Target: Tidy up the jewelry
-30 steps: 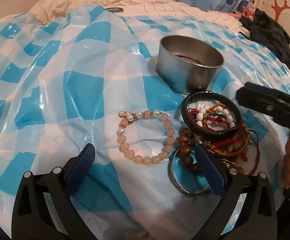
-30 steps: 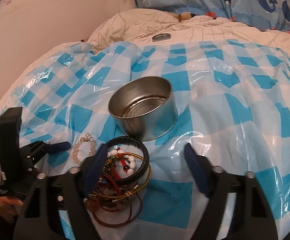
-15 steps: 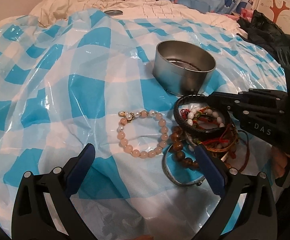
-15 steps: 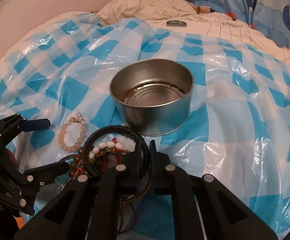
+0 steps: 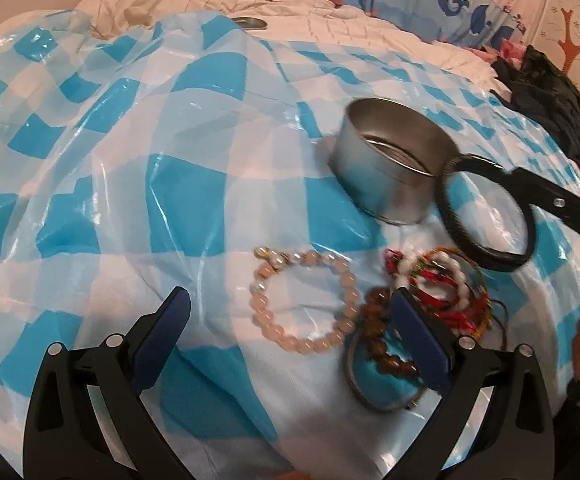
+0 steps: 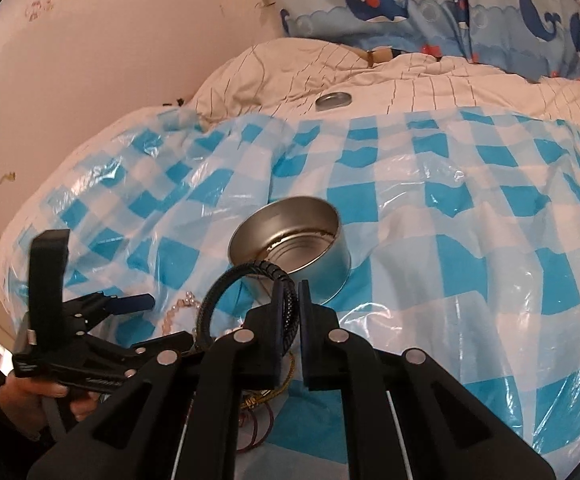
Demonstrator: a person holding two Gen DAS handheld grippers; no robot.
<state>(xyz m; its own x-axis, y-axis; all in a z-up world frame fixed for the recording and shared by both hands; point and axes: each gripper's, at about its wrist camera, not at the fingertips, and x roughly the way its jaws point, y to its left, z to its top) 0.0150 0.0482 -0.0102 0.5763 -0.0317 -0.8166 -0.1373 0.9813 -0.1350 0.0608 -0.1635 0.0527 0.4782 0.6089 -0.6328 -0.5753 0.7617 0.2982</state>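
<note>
So the right gripper [image 6: 293,304] has its fingers pinched tight on the black braided bracelet [image 6: 246,280], which hangs in the air in the lower middle of the right wrist view, right in front of the silver tin [image 6: 290,236]. In the left wrist view that same bracelet [image 5: 485,216] shows up at the right of the frame, lifted clear of the other jewelry, its top edge overlapping the tin [image 5: 389,168] on the tin's right side.

The left gripper [image 5: 290,336] sits at the bottom of its own view with the fingers spread wide and nothing between them. Between and just above them lies the pink bead bracelet [image 5: 305,300] flat on the blue checkered plastic sheet [image 5: 150,160]. To its right is the tangled pile of red cord and white bead bracelets [image 5: 441,284], plus a brown wooden bead bracelet [image 5: 377,336] partly hidden behind the right-hand finger. A small round metal lid [image 6: 333,100] rests on the white quilt [image 6: 429,80] in the upper middle of the right wrist view.
</note>
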